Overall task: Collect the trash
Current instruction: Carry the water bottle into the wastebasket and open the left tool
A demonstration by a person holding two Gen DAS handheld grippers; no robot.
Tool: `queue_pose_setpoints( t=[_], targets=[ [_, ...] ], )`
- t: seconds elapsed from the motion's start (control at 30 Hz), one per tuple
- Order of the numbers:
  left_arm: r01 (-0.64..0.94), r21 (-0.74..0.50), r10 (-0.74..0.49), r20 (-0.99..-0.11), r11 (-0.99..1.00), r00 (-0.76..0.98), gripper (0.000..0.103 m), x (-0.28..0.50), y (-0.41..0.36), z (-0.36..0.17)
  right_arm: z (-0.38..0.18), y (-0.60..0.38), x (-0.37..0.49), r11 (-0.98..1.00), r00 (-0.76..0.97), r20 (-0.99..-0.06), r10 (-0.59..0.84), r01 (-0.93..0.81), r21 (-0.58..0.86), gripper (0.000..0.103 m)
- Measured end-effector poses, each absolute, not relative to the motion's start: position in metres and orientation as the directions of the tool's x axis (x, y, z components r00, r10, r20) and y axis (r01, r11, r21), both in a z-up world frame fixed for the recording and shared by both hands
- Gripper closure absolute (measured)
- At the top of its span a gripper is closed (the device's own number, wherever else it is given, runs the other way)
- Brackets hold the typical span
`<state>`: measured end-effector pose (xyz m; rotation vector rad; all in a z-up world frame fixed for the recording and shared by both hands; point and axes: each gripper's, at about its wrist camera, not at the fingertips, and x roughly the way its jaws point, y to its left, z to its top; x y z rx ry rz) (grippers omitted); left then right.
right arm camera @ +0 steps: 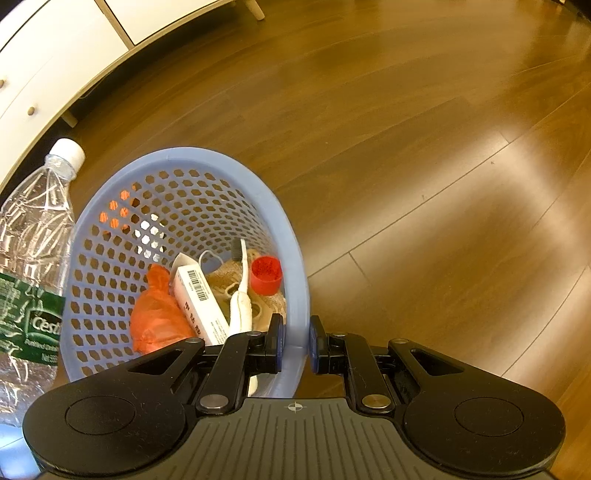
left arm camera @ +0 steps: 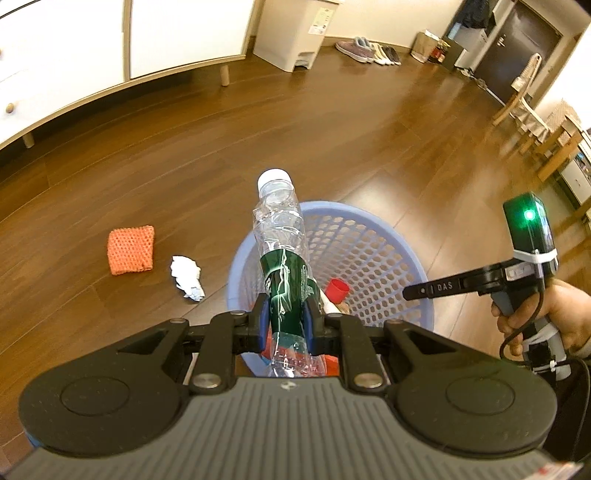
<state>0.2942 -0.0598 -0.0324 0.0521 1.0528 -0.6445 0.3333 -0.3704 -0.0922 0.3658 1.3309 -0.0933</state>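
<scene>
My left gripper (left arm camera: 286,321) is shut on a crumpled clear plastic bottle (left arm camera: 282,236) with a green label and white cap, held upright over the near rim of the blue perforated basket (left arm camera: 388,254). The same bottle (right arm camera: 33,258) shows at the left of the right wrist view. My right gripper (right arm camera: 296,341) is shut on the basket's rim (right arm camera: 295,258), one finger inside and one outside. Inside the basket lie a red cap (right arm camera: 266,275), a white box with a barcode (right arm camera: 199,306), an orange bag (right arm camera: 157,317) and a white toothbrush (right arm camera: 242,295).
On the wooden floor left of the basket lie an orange mesh cloth (left arm camera: 131,250) and a crumpled white tissue (left arm camera: 187,277). A white cabinet on legs (left arm camera: 110,44), a white pedal bin (left arm camera: 295,33), shoes (left arm camera: 365,50) and chairs (left arm camera: 528,107) stand farther off.
</scene>
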Motion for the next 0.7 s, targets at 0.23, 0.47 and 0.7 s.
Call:
queue_pose_setpoints(
  t=[0.23,0.47,0.7],
  targets=[
    [0.549,-0.3,-0.498,-0.829,0.78,0.254,0.088,0.294,-0.07,-0.039,-0.093,-0.368,0.332,0.943,0.251,-0.959,0.134,0.265,0.201,0.093],
    [0.56,-0.305,-0.5,-0.834,0.77,0.233,0.081,0.297,-0.078,-0.042,-0.093,-0.367,0.329,0.943,0.254,-0.958,0.133,0.264,0.201,0.093],
    [0.584,-0.178,-0.427,-0.846,0.792,0.321,0.072,0.293,-0.076,-0.04,-0.096,-0.371,0.328,0.938,0.243,-0.961,0.13,0.284,0.199,0.093]
  ],
)
